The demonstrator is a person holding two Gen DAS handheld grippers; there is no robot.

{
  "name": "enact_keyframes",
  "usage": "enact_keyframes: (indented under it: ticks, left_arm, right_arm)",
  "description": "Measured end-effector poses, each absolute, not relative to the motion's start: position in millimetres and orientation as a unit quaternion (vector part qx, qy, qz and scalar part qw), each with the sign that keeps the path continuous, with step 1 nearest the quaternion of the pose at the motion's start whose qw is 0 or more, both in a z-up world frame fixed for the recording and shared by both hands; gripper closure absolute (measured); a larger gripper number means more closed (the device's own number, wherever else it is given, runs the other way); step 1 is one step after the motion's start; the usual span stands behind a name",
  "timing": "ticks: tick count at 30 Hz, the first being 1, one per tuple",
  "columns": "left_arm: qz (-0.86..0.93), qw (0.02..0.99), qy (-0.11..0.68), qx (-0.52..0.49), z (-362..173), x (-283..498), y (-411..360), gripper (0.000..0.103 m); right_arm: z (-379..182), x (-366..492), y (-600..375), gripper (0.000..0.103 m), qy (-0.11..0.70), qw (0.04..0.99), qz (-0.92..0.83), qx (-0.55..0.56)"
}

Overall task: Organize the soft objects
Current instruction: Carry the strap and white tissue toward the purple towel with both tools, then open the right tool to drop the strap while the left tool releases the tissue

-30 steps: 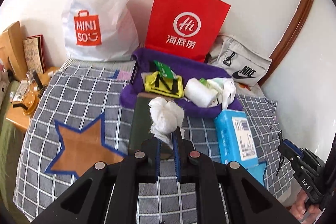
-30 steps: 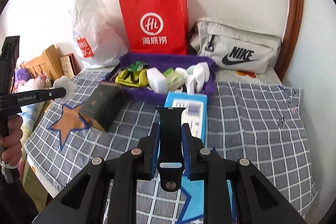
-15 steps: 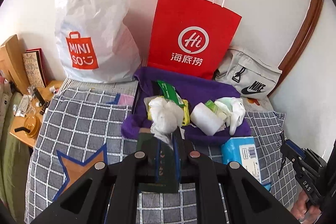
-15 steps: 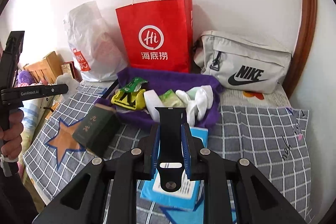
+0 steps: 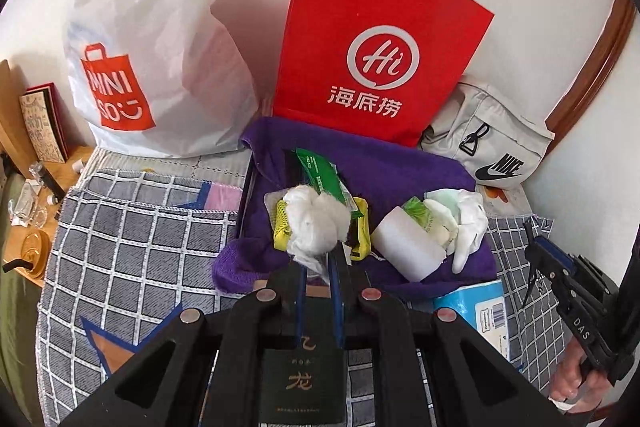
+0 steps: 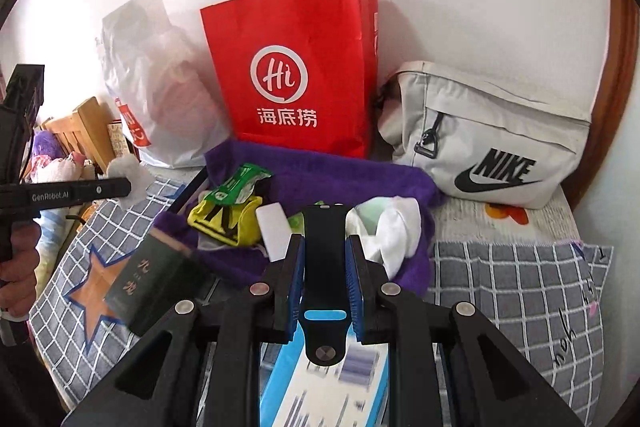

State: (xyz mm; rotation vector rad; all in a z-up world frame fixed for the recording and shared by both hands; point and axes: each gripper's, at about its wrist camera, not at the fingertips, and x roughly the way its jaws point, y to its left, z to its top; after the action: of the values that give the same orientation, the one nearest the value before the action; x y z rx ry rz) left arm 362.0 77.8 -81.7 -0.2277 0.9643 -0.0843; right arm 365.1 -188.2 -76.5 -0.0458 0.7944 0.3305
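My left gripper (image 5: 320, 259) is shut on a crumpled white plastic wad (image 5: 314, 223), held just above the near edge of a purple cloth tray (image 5: 400, 167). That wad (image 6: 128, 173) also shows at the left gripper's tip in the right wrist view. My right gripper (image 6: 324, 251) is shut on a black watch strap (image 6: 323, 259), which stands upright between the blue pads, in front of the same purple cloth tray (image 6: 340, 175). Inside the tray lie a yellow pouch (image 6: 224, 221), a green packet (image 6: 236, 187), a white roll (image 5: 408, 249) and white gloves (image 6: 396, 231).
A red paper bag (image 5: 376, 59), a white plastic bag (image 5: 152, 39) and a grey Nike pouch (image 6: 488, 143) stand against the wall. A dark green box (image 6: 154, 277) and a blue tissue pack (image 6: 328, 379) lie on the checked cover (image 6: 520, 291). A wooden bedside table (image 5: 28, 227) is at left.
Both grippers have moved forward toward the purple tray and wall, each keeping its load. The white wad now hangs over the tray's near edge; the green box has slid under the left gripper.
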Motion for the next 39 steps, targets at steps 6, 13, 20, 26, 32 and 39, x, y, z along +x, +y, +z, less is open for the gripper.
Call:
enact_keyframes:
  ticks: [6,13,20,26,32,39]
  left_arm:
    - [-0.058,0.864,0.488,-0.11,-104,386,66,0.092]
    - [-0.069,0.848,0.515,-0.106,-128,413,55,0.092]
    - [-0.097,0.835,0.532,-0.104,-146,430,44,0.092]
    - [-0.095,0.824,0.547,-0.113,-160,438,47,0.092]
    - [-0.095,0.817,0.554,-0.131,-169,444,55,0.092]
    - [-0.091,0.808,0.564,-0.144,-173,444,64,0.075]
  right_arm:
    - [-84,399,-188,0.083,0.383,0.909,0.161,-0.018]
    - [-92,434,-186,0.083,0.383,0.909,0.162,-0.019]
    - [-114,459,-187,0.083,0.401,0.901,0.163,-0.014]
    - [-137,476,-184,0.083,0.429,0.885,0.181,-0.013]
    - [-152,480,-181,0.082,0.446,0.876,0.183,-0.018]
    - [-159,482,-182,0.082,0.457,0.87,0.186,-0.017]
